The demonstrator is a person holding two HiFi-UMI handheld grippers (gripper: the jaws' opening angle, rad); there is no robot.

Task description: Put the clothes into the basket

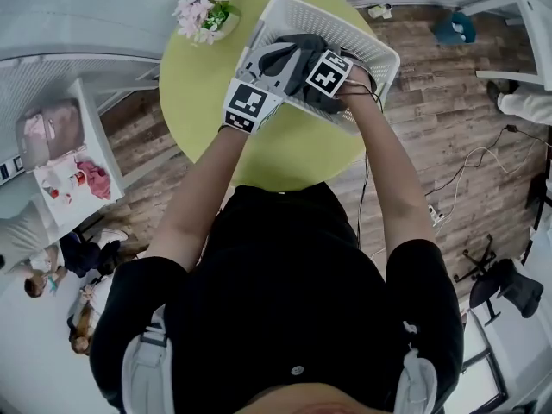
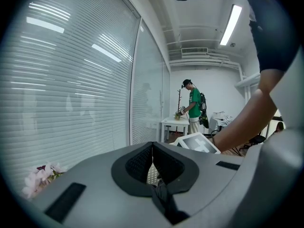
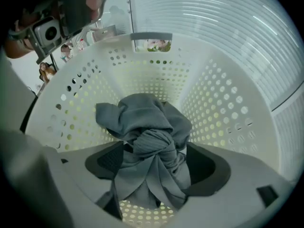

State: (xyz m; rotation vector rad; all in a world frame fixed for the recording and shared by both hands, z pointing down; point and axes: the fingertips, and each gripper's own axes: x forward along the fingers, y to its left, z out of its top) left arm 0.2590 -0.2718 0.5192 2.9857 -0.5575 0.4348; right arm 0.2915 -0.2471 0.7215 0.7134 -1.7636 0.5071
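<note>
1. Both tongs crowd the basket (image 1: 384, 59) mouth: left tongs (image 2: 152, 163) over its near-left rim, right tongs (image 3: 159, 164) deep inside.
2. A bunched grey garment (image 3: 147, 127) fills the gap between the right tongs; perforated walls stand close on every side.
3. Flowers (image 1: 205, 11) block the bench's far left.
4. The bench (image 1: 285, 158) near side lies open under the person's forearms (image 1: 379, 158).

The person's black-shirted torso (image 1: 293, 274) hid the round lime-green tabletop's (image 1: 194, 102) near edge; the white perforated plastic basket's (image 1: 379, 54) near rim lay under the right hand (image 1: 355, 89).
</note>
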